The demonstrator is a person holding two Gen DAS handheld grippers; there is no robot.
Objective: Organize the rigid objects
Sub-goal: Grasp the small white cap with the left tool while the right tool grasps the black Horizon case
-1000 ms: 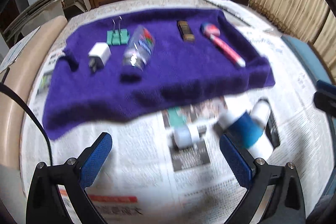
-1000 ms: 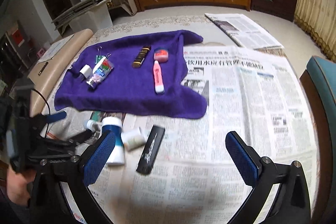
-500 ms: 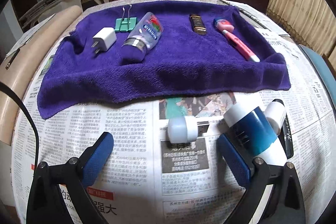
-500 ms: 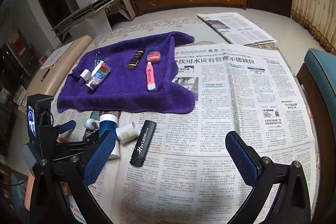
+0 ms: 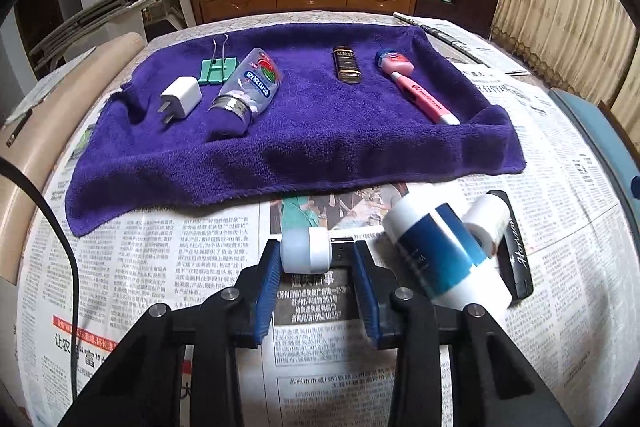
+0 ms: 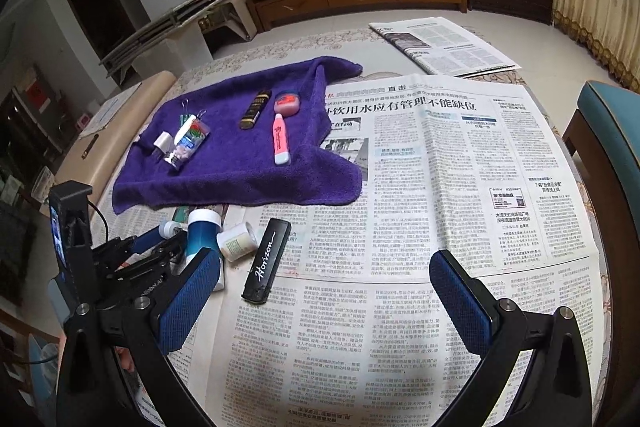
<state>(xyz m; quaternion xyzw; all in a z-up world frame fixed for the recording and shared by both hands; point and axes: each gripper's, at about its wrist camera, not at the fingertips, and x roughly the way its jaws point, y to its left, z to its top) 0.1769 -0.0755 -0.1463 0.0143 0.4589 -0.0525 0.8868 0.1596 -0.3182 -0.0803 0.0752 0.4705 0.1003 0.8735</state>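
Observation:
A small white bottle (image 5: 305,254) lies on the newspaper between the blue pads of my left gripper (image 5: 316,251), whose jaws have drawn in around it; the left pad touches it. Just right of it lie a blue-and-white bottle (image 5: 444,255), a white jar (image 5: 488,223) and a black "Horizon" case (image 5: 516,255). The purple towel (image 5: 320,147) carries a white charger (image 5: 181,98), a green binder clip (image 5: 216,69), a clear tube (image 5: 250,87), a brown case (image 5: 346,63), a pink tin (image 5: 394,61) and a pink marker (image 5: 424,99). My right gripper (image 6: 324,259) hangs open over bare newspaper, right of the black case (image 6: 266,259).
Newspaper (image 6: 460,187) covers the table. A teal chair (image 6: 616,131) stands at the right edge and a cream padded bench (image 5: 40,107) along the left. A folded newspaper (image 6: 444,47) lies at the far side. A black cable (image 5: 52,227) trails by the left gripper.
My left gripper went from wide open to drawn in around the small white bottle and moved forward to it. The right gripper stayed open and drifted only slightly.

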